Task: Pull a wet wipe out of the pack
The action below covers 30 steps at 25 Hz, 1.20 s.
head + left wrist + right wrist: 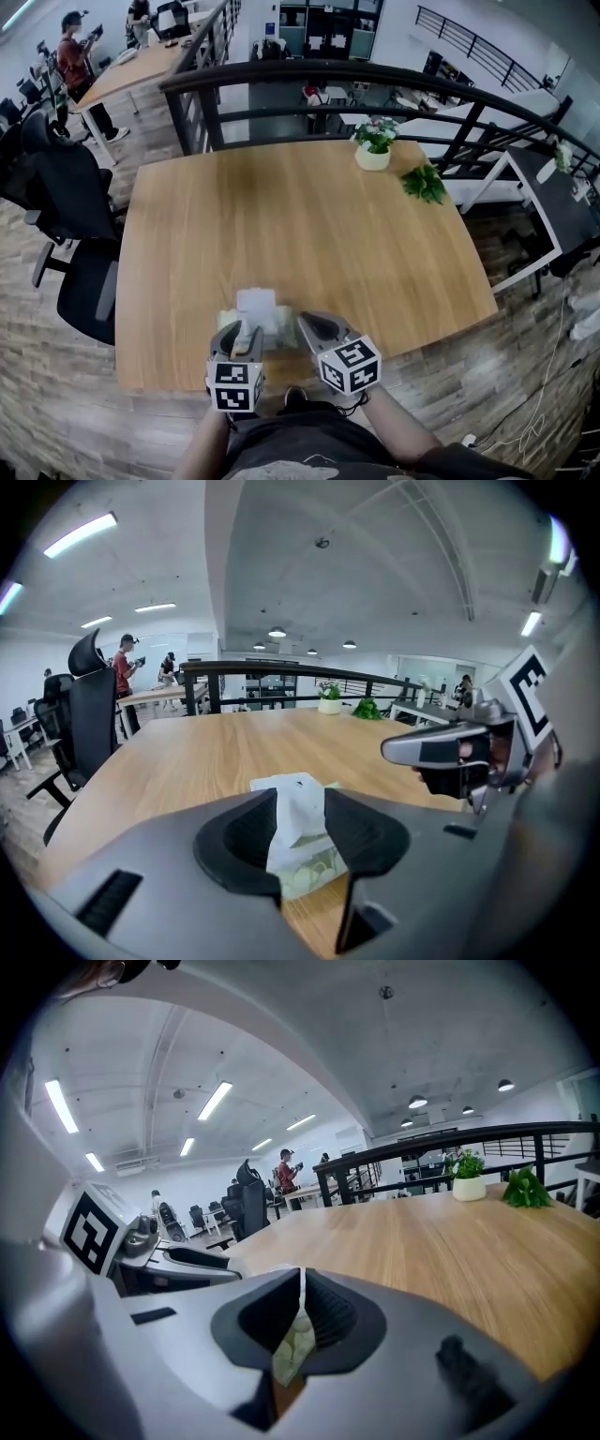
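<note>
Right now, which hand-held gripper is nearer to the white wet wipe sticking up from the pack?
Left. The wet wipe stands between the left hand-held gripper's open jaws; the right hand-held gripper, shut, sits at the pack's right edge.

wipe pack (pixel 267 323) on table (pixel 309 234) at near edge; potted plant (pixel 373 146) at far edge, sprig (pixel 424 183) seemingly just right of it
</note>
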Tool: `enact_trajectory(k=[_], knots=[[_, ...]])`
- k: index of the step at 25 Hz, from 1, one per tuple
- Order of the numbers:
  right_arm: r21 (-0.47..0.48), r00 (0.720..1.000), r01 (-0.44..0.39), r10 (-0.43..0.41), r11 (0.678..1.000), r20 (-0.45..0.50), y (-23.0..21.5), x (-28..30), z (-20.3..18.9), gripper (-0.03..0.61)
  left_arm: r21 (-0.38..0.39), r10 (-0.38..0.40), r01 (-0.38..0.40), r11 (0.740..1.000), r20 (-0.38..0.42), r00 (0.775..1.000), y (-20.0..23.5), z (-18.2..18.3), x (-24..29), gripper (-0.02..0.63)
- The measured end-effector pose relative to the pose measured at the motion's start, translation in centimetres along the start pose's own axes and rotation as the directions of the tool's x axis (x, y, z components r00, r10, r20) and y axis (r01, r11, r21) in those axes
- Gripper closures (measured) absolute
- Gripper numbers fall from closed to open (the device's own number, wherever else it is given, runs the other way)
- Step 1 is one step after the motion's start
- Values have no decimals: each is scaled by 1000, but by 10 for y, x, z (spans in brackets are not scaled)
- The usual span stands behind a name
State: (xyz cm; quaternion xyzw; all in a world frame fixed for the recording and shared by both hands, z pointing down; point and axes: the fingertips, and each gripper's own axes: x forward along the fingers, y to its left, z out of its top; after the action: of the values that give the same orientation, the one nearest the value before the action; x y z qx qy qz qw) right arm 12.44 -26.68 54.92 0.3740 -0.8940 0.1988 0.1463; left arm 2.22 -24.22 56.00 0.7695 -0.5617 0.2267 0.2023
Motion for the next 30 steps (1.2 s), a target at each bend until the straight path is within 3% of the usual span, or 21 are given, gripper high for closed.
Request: enact_trajectory(k=[3, 12, 16, 25, 26, 28, 30], knots=[[-18, 1000, -13, 13, 1000, -7, -2, 4, 2, 551, -27, 24, -24, 999, -8, 1000, 6, -2, 0, 455], [-13, 998, -59, 59, 998, -37, -1, 11, -5, 551, -82, 72, -72, 994, -2, 997, 20, -1, -4, 591], [-16, 989, -117, 115, 993, -97, 11, 15, -18, 551, -119, 59, -59, 991, -3, 998, 22, -3, -8, 597], [-36, 963, -203, 192, 979, -189, 34, 26, -33, 548, -111, 30, -30, 993, -6, 1000, 16, -4, -13, 598], [-33, 960, -215, 205, 976, -193, 37, 27, -34, 540, -112, 28, -28, 993, -7, 1000, 16, -4, -13, 598], [-23, 954, -238, 230, 971, -193, 43, 28, -34, 456, -114, 23, -24, 993, -7, 1000, 16, -2, -14, 598], [-35, 952, -247, 236, 968, -196, 47, 30, -35, 442, -115, 20, -21, 993, -7, 1000, 15, -2, -15, 598]])
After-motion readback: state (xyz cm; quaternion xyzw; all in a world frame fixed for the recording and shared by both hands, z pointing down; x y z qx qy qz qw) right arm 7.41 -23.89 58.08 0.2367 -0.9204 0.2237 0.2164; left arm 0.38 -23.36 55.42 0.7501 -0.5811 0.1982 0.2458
